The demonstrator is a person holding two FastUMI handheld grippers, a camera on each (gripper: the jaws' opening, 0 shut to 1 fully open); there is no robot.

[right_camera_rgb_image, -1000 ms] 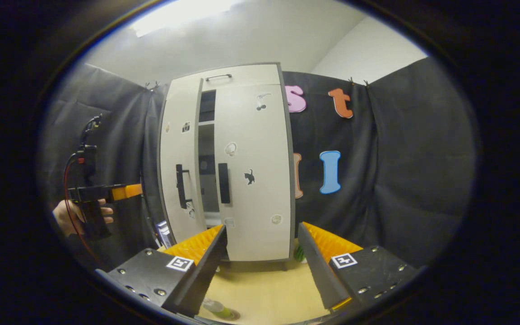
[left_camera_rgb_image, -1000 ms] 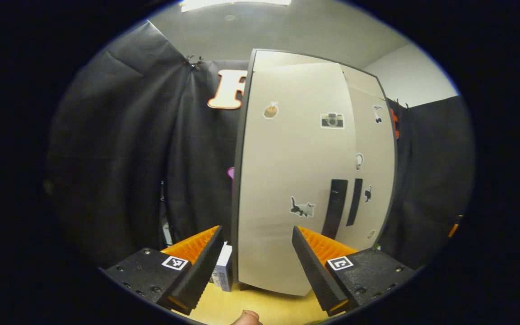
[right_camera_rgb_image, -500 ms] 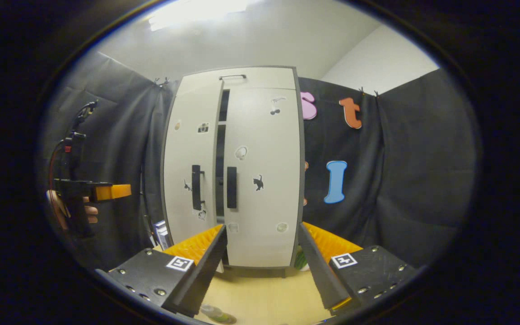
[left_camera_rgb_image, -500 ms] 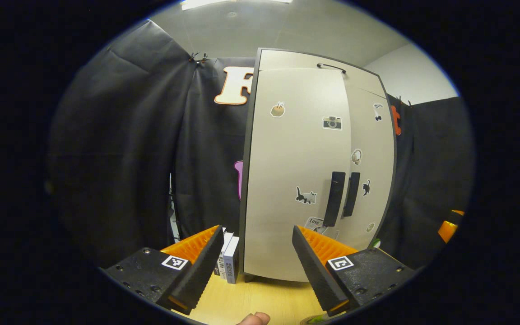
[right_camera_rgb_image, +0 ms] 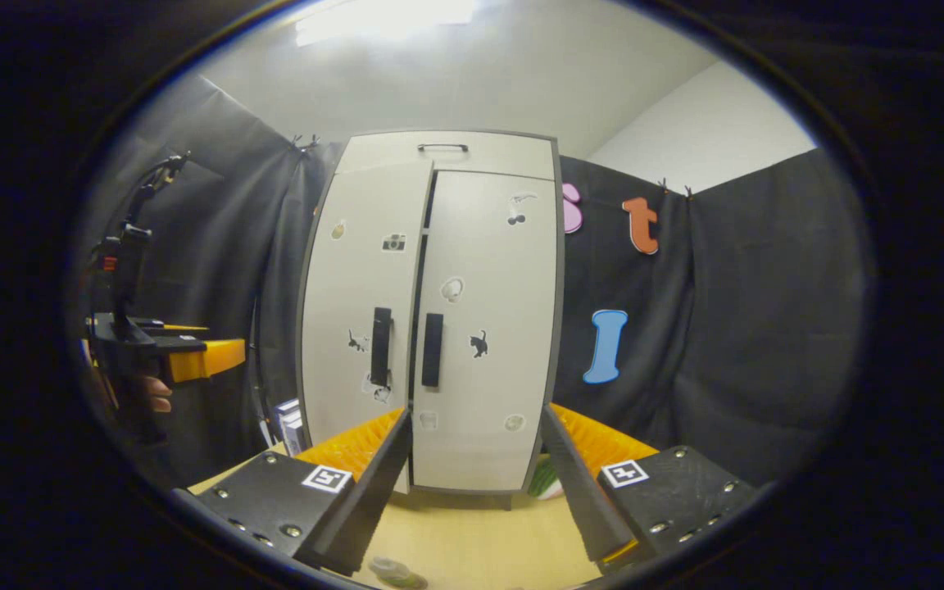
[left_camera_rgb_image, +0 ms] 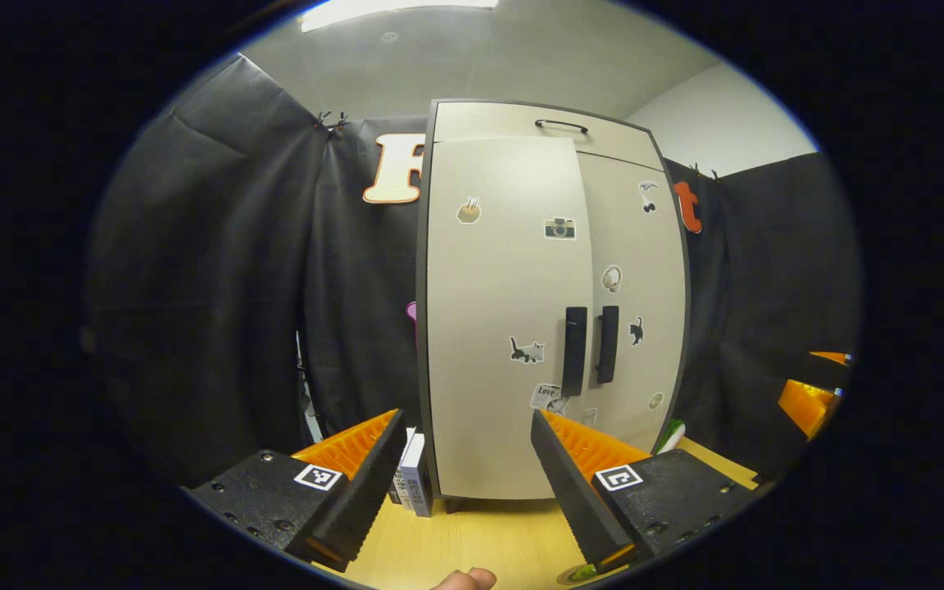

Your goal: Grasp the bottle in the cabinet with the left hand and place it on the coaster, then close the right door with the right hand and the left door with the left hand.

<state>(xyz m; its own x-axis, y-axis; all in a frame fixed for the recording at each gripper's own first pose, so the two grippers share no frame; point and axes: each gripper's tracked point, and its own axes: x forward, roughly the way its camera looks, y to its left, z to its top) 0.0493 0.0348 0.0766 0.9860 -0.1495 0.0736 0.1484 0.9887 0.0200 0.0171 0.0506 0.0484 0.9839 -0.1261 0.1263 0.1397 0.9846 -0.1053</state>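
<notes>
At the left of the right gripper view, the left hand-held gripper (right_camera_rgb_image: 230,354) is seen held up in a hand (right_camera_rgb_image: 154,393), beside the cabinet (right_camera_rgb_image: 431,311) and apart from it. From that side angle its fingers cannot be judged, but in the left gripper view the same fingers are seen spread wide apart with nothing between them. Small boxes (left_camera_rgb_image: 411,483) are stood on the desk (left_camera_rgb_image: 472,545) just beside the cabinet's left foot. The left door (right_camera_rgb_image: 361,319) is seen almost shut, a thin dark slit being left between it and the right door (right_camera_rgb_image: 484,328), which lies flush. The two dark handles (right_camera_rgb_image: 382,346) are set side by side near the middle seam, and small stickers are scattered over both doors. The right hand-held gripper (right_camera_rgb_image: 476,483) is held in front of the cabinet, its fingers spread apart and empty. The bottle (right_camera_rgb_image: 390,571) is glimpsed at the bottom edge of the right gripper view, on the desk in front of the cabinet; the coaster (left_camera_rgb_image: 578,574) is partly seen at the bottom edge of the left gripper view. A green and white thing (right_camera_rgb_image: 546,479) lies by the cabinet's right foot.
</notes>
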